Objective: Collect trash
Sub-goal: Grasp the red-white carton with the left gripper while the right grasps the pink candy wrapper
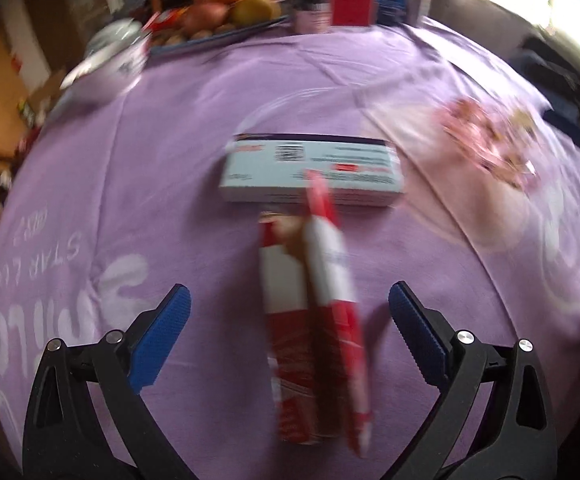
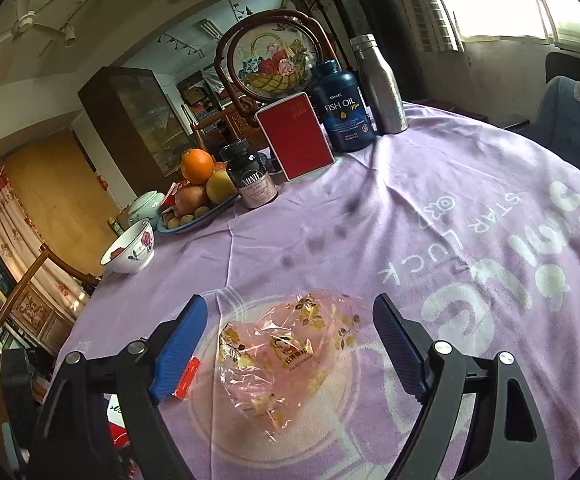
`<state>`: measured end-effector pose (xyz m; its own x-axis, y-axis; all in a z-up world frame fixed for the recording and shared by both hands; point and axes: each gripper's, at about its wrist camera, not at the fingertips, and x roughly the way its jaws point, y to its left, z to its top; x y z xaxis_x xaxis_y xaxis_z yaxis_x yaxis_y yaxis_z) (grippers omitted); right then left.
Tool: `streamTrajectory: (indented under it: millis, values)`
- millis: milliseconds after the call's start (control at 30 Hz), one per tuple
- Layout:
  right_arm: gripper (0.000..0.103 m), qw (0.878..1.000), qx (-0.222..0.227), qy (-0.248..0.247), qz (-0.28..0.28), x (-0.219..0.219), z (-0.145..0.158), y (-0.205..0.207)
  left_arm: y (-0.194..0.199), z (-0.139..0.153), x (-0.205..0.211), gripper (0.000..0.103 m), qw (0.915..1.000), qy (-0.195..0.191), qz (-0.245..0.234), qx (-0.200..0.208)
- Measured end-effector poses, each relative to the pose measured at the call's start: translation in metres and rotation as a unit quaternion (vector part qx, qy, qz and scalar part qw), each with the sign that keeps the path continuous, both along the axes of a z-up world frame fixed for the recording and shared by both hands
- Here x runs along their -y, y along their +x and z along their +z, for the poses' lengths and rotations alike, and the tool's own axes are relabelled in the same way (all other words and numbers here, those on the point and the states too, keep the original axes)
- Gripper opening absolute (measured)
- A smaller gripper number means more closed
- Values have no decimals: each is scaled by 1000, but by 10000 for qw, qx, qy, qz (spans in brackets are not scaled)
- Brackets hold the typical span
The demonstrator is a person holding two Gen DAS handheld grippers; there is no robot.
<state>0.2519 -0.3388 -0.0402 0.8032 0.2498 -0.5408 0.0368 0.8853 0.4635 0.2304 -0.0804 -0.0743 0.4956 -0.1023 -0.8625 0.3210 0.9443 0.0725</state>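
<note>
In the blurred left wrist view a flattened red and white carton (image 1: pixel 314 312) lies on the purple tablecloth (image 1: pixel 129 184), running away from me between the wide-apart fingers of my left gripper (image 1: pixel 290 304); neither blue pad touches it. Just beyond it lies a white box (image 1: pixel 312 170) crosswise. A crumpled pink printed plastic bag (image 1: pixel 490 144) lies at the right. In the right wrist view that pink plastic bag (image 2: pixel 285 356) rests on the cloth between the spread fingers of my right gripper (image 2: pixel 290 316), and both pads stand clear of it.
At the table's far side stand a red box (image 2: pixel 296 136), a blue fish oil bottle (image 2: pixel 344 106), a steel flask (image 2: pixel 382 86), a dark jar (image 2: pixel 249 178), a fruit tray (image 2: pixel 197 220) and a flowered bowl (image 2: pixel 129 250). A small red scrap (image 2: pixel 187 378) lies by the right gripper's left finger.
</note>
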Motion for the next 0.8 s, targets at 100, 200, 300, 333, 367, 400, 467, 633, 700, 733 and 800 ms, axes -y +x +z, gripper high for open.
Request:
streamTrajectory:
  millis: [100,200,300,333,367,400,467,633,700,733,800]
  values:
    - [85,10000,-42,20,11,0,-1,1,-4,1,3,69,9998,-137,-150,23]
    - [85,10000,-76,28,25,-1,-3,2,-5,5,-2,41,9996,-260,-79,91]
    - [85,10000,-83,12,37,-2,-2,2,-4,12,-9,41,9987,-479,13,171]
    - [85,10000,-90,8,39,-2,-2,2,-5,17,-11,41,9984,-484,69,292]
    - [85,9999,-108,7,42,-2,-3,3,-6,19,-11,41,9982,-460,98,366]
    - [85,9999,-147,19,57,-2,-4,4,-7,21,-12,41,9980,-433,127,443]
    - [85,9997,-226,71,97,-2,-7,6,-8,25,-14,41,9974,-445,163,550]
    - [86,9982,-462,330,215,0,-17,12,-5,24,-14,41,9977,-420,171,510]
    - [88,9968,-603,431,314,-2,-23,15,-4,22,-14,41,9979,-408,176,467]
    - [88,9962,-662,436,352,-4,-26,17,-4,22,-15,41,9979,-411,181,461]
    - [88,9952,-793,399,411,-8,-30,20,-4,22,-15,41,9979,-419,193,460]
